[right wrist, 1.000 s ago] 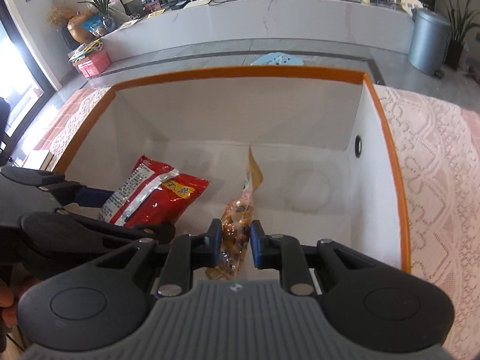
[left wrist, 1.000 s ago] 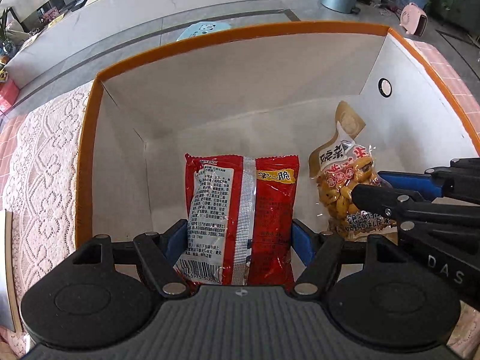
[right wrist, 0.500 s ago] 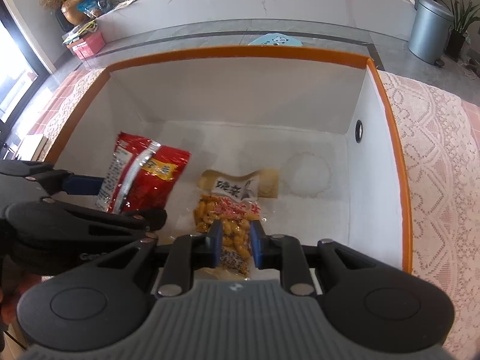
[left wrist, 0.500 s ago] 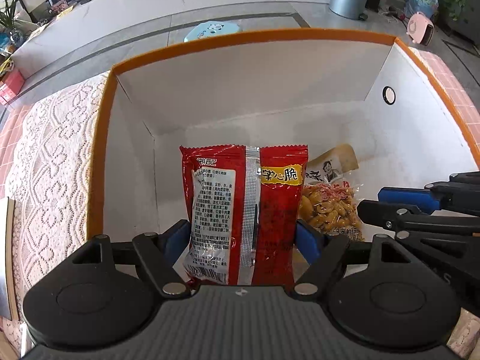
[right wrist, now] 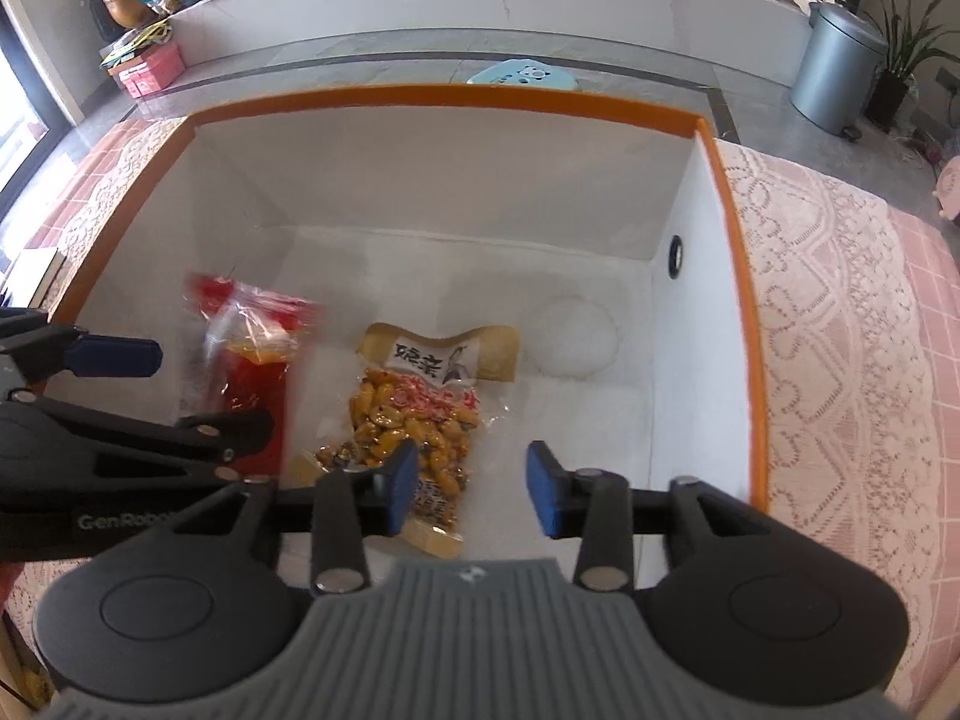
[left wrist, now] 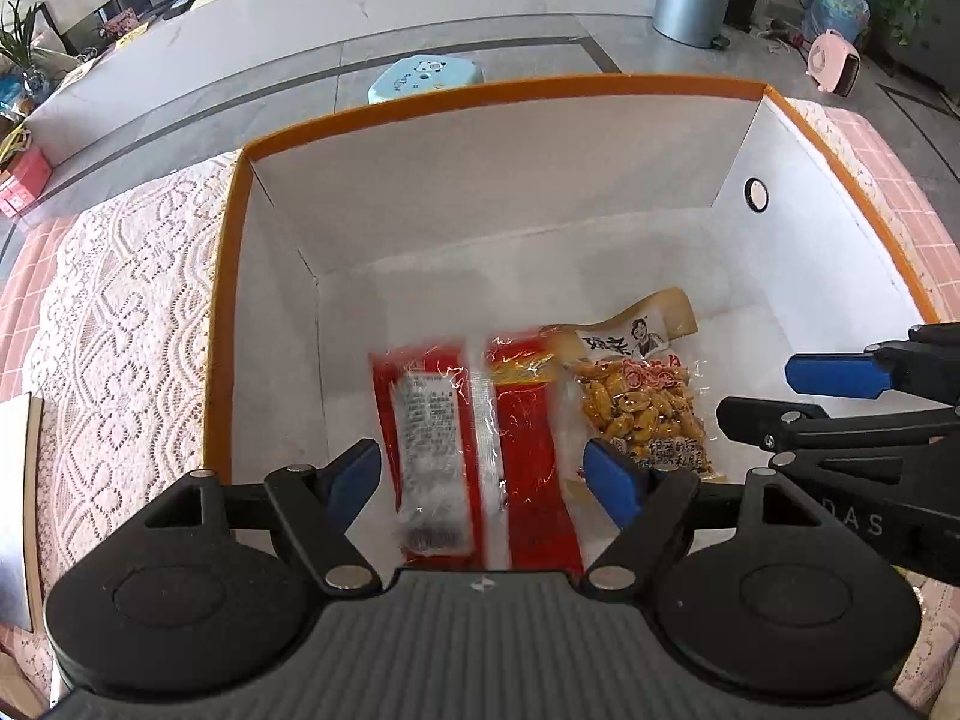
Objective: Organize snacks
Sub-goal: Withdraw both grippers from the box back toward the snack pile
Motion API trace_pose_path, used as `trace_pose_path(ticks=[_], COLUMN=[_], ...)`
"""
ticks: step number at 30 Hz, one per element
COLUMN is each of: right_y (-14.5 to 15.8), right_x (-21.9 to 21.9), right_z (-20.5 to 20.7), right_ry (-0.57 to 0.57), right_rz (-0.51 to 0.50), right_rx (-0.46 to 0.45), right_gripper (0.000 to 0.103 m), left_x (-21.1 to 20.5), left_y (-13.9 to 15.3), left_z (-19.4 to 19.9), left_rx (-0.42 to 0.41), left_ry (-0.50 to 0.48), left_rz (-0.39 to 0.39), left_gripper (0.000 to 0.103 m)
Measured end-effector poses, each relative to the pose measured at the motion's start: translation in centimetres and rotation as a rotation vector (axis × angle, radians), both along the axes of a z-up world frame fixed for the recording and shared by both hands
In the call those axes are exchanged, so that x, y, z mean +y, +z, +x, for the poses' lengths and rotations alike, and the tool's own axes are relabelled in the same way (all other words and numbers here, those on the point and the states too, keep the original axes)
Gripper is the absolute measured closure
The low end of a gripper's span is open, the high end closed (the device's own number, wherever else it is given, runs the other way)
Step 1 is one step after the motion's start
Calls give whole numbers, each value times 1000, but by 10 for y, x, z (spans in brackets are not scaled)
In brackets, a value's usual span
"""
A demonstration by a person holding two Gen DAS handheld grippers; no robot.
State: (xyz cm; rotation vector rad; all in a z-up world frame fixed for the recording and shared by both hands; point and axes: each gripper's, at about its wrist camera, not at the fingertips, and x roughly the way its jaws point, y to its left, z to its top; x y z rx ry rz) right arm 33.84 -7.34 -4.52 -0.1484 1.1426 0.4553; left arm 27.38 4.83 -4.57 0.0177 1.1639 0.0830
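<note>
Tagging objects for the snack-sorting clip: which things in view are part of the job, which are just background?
Job:
- red snack packet, in the box
- yellow snack bag, on the box floor
- orange-rimmed box
- left gripper, open
- right gripper, jaws just opened, clear of the bag

Lying about:
- lace tablecloth
- grey bin
- blue stool
- pink heater

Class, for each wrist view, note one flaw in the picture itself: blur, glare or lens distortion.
Left wrist view: the red snack packet is streaked with motion blur and its foil glints. Right wrist view: the fisheye lens bows the box's orange rim, and the red packet is smeared.
</note>
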Motion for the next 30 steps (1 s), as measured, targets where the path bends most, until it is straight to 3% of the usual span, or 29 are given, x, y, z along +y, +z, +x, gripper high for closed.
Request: trace_pose_path(ticks=[8, 12, 21, 25, 30], right_y=[21, 44, 96, 111, 121], right_x=[-9, -19, -51, -67, -93], right_z=[-17, -32, -79, -107, -145], right_ry=[17, 11, -20, -38, -102], right_rz=[-14, -5, 71, 107, 148], right_rx=[-72, -147, -319, -397, -494], right_gripper=[53, 40, 35, 27, 25], left_x=[-4, -6, -14, -21, -29], left_y=[20, 35, 74, 90, 98], left_z=[-14, -28, -76, -103, -134], left_rx=[-65, -150, -318, -403, -468], left_ry=[22, 16, 17, 1, -15], left_rz=[-5, -20, -96, -116, -183], left_gripper=[12, 12, 12, 12, 15])
